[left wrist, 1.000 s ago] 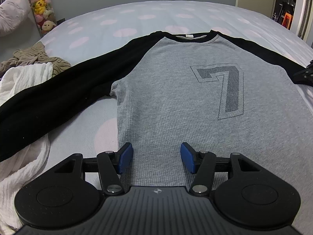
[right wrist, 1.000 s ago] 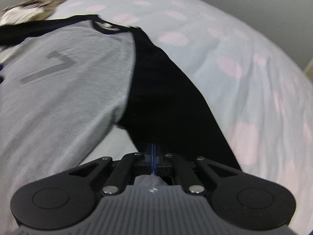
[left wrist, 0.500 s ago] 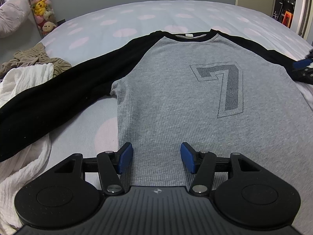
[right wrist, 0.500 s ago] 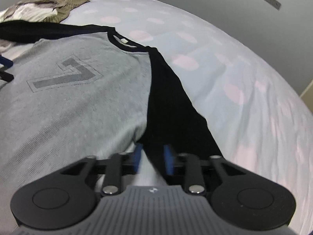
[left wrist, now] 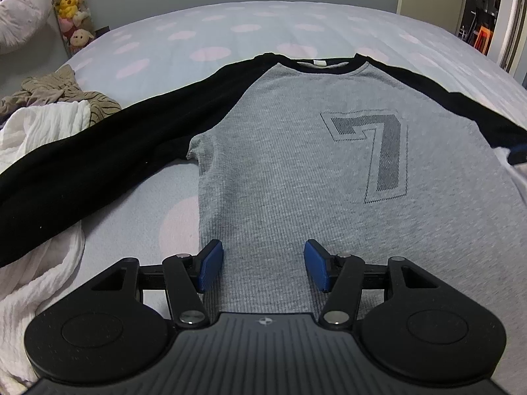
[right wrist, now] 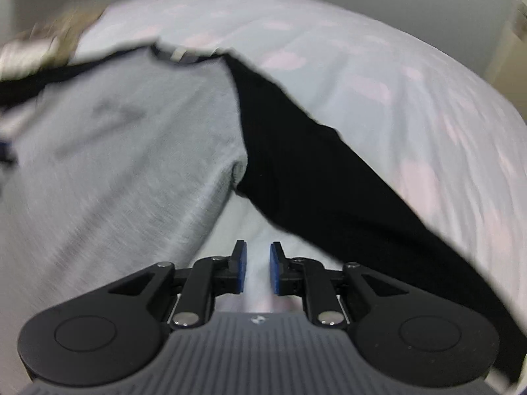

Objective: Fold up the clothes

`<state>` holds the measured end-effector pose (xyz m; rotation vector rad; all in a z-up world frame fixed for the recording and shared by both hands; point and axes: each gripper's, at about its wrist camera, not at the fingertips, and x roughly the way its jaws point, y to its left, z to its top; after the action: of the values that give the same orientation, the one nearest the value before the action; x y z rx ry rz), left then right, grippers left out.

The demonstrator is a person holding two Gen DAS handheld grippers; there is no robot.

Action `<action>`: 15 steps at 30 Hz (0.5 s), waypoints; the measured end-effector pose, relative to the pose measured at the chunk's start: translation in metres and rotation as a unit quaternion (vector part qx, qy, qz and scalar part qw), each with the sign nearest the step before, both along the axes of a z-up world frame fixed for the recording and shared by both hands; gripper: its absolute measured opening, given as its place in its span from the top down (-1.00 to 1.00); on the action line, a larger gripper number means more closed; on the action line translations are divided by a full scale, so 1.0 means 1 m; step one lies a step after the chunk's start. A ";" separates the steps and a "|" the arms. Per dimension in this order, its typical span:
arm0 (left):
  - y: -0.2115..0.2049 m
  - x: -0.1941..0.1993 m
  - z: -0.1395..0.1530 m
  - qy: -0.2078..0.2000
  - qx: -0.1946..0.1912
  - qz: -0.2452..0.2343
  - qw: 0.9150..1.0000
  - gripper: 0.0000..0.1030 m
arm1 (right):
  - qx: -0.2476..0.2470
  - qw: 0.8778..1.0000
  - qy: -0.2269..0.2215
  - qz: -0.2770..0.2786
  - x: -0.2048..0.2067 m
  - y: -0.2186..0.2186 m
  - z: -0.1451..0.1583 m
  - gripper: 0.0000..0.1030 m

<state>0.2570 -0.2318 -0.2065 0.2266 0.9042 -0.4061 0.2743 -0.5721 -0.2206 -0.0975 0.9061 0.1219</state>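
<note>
Polka-dot bedding covers the bed (left wrist: pixel 210 33), a wide, soft, level place that suits folding.

On it the shirt (left wrist: pixel 296 171) lies face up and smoothed flat, a grey body with a printed 7 (left wrist: pixel 375 154), collar (left wrist: pixel 316 64) at the far side and hem toward the grippers. Spread like this, its edges and seams are easy to find. The left sleeve (left wrist: pixel 98 161) runs out straight from the shoulder, its far part lying over a white cloth (left wrist: pixel 36 283); the right sleeve (right wrist: pixel 316 171) angles away from the body in the right wrist view. Both sleeves sit clear of the body, so no fold appears to have been made yet.

The left gripper (left wrist: pixel 262 261) hangs over the shirt's lower part near the left side edge, jaws spread with grey fabric seen between them but nothing pinched, probably waiting to take the hem or side.

The right gripper (right wrist: pixel 258 271) points at the bare sheet in the gap between the shirt's side and the right sleeve. Its jaws stand a little apart and are closing, with no cloth between the pads. The view is blurred.

Beside the white cloth a striped tan garment (left wrist: pixel 66 95) sits bunched up, likely waiting its turn. Plush toys (left wrist: pixel 70 3) hang by the far wall.
</note>
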 end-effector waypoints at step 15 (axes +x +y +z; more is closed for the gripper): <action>0.126 -0.012 0.071 -0.052 -0.008 0.136 0.989 -0.04 | 0.178 0.973 -0.051 -0.136 -0.129 0.058 0.021 0.17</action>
<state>0.2453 -0.1055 -0.1351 0.1051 0.8157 -0.1468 0.1457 -0.5145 -0.1998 0.3515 0.7752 0.0229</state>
